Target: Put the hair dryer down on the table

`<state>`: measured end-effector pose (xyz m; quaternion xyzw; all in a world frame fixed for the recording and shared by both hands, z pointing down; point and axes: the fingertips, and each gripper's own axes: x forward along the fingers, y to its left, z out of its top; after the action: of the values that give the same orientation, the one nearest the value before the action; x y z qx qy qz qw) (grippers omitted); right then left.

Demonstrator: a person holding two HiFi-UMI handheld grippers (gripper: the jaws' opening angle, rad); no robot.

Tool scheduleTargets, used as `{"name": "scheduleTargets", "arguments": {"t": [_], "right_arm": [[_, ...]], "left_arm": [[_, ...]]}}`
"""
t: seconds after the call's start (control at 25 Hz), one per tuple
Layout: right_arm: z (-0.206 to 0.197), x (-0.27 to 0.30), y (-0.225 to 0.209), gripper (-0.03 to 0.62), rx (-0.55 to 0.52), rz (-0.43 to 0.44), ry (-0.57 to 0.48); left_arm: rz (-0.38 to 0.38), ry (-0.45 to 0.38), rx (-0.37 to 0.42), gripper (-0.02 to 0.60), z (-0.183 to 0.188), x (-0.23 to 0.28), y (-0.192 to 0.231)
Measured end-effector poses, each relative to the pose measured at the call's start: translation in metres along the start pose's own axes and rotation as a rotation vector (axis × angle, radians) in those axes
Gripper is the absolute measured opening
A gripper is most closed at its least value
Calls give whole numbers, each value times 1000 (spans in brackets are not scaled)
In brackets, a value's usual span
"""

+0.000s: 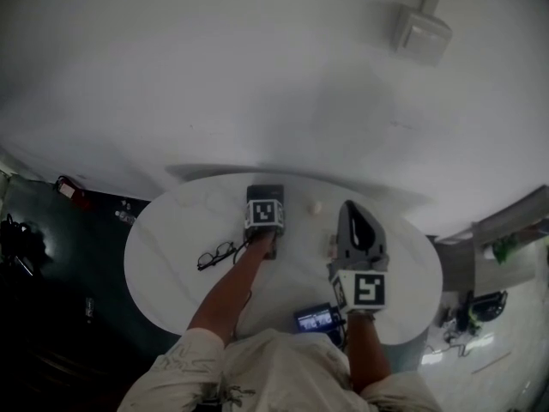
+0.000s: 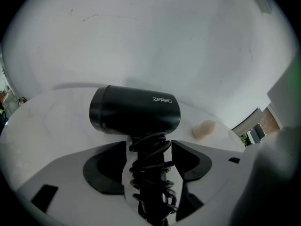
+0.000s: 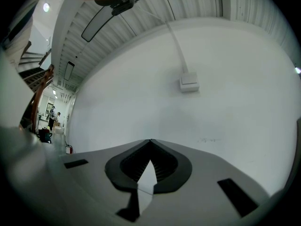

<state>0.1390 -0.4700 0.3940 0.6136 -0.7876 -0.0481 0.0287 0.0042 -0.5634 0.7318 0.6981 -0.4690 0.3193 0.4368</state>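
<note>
Black plastic hair dryer (image 2: 135, 110) lies on the white round table (image 2: 47, 126), its cord-wrapped handle loose between the spread jaws of the left hand-held gripper (image 2: 150, 159), while the right hand-held gripper (image 3: 150, 142) is closed and empty, and I think the cord could snag a jaw and drag it.

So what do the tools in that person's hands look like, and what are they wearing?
The left tongs and right tongs are pale grey plastic with dark ribbed pads inside pointed tips. Each carries a white cube printed with black square markers. The person wears a light, creased shirt with short or rolled sleeves.
</note>
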Motion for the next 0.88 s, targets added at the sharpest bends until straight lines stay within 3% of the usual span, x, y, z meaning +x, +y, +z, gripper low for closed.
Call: {"name": "scheduleTargets", "arguments": {"t": [0.16, 0.24, 0.36, 0.4, 0.48, 0.64, 0.8, 0.88], "right_arm": [[3, -2, -2, 2, -1, -7, -7], [4, -3, -4, 2, -2, -13, -10], [7, -5, -5, 2, 1, -18, -15], [7, -6, -5, 2, 2, -20, -13], [7, -8, -6, 2, 6, -29, -6], [16, -9, -7, 2, 8, -34, -32], [25, -13, -5, 2, 0, -29, -55], [30, -15, -2, 2, 0, -28, -65]], "left_arm": [[-18, -19, 19, 310, 2, -11, -9], [-33, -72, 34, 313, 11, -21, -16], [88, -218, 123, 313, 38, -53, 0], [98, -244, 131, 313, 40, -64, -1], [64, -319, 141, 313, 45, -90, -16], [-24, -552, 191, 313, 65, -156, -50], [-125, -763, 287, 311, 77, -229, -86], [-138, -856, 358, 311, 78, -263, -100]]}}
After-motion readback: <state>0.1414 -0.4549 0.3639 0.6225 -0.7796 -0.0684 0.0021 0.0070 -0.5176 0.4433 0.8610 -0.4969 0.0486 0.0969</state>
